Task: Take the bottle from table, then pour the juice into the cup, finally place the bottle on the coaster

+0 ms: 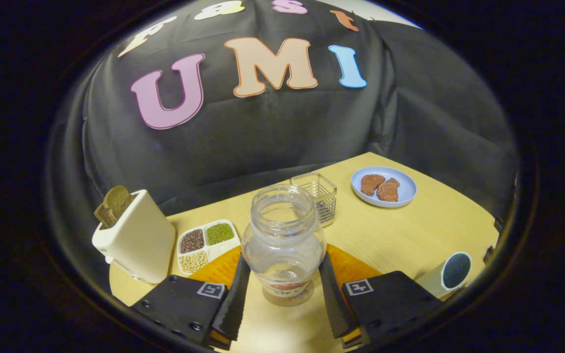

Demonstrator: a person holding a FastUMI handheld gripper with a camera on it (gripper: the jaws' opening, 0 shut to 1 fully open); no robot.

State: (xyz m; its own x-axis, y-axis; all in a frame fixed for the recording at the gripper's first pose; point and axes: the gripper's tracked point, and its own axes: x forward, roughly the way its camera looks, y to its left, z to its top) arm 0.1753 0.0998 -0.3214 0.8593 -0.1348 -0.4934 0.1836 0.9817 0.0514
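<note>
Looks like the last step: the bottle [283, 240] is stood upright on the round coaster [288, 297], just in front of the orange mat [348, 267]. It's flanked by the gripper [283, 294] fingers, which seem slightly spread, maybe touching. Next, a clean straight pull-back is needed so nothing gets tipped.

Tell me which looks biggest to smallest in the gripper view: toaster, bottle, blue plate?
1. Toaster and bottle look alike; the bottle stands between the fingers, so nearness may flatter it.
2. Blue plate, smallest, though farthest away.
</note>
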